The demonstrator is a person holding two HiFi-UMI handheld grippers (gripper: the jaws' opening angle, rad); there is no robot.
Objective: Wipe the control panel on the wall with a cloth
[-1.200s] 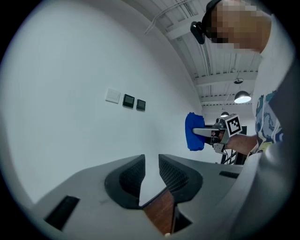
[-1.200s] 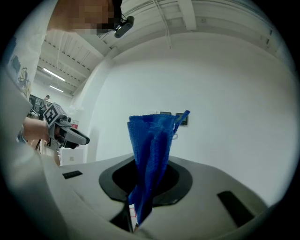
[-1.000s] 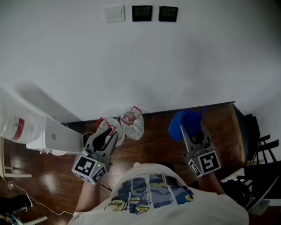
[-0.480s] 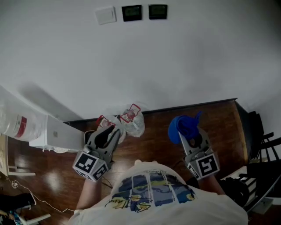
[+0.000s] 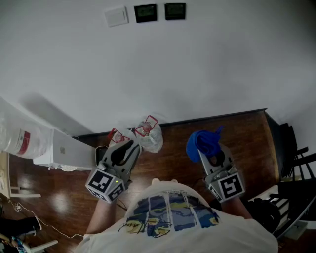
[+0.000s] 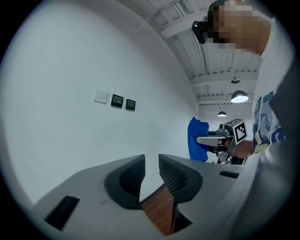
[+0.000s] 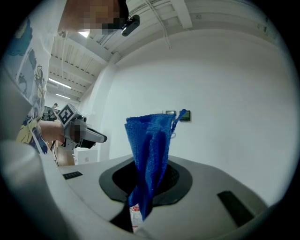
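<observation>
White wall fills most of the head view, and the control panel (image 5: 145, 13) sits at the top centre of the frame as two small dark squares beside a white switch plate (image 5: 116, 16). Below, dark wooden floor (image 5: 173, 158) meets the wall, with knotted plastic bags (image 5: 148, 134) lying against the skirting.

The right tongs (image 5: 211, 155) are clamped on a blue cloth (image 5: 200, 142). In the right gripper view the cloth (image 7: 151, 140) stands up out of the tongs (image 7: 150, 176) as a bunched, folded tuft, and one dark square (image 7: 185, 115) shows just past its edge. The left tongs (image 5: 129, 144) carry nothing. In their own view the left tongs (image 6: 151, 161) stand slightly spread, with only wall and floor showing in the narrow gap.

The cloth is low in the frame and well apart from the panel, so the step in hand looks to be the approach, with no wiping begun. To do it well:

- Keep the clamp firm so the tuft does not slip out when it drags on the wall.
- Raise the right tongs and aim the free end of the cloth, not the hard tips, at the dark squares.
- Meet the panel with a broad side of the fold. The bunched tip would likely only dab.
- Press lightly, since hard contact may trigger a control.
- Hold the left tongs clear of the stroke.
</observation>
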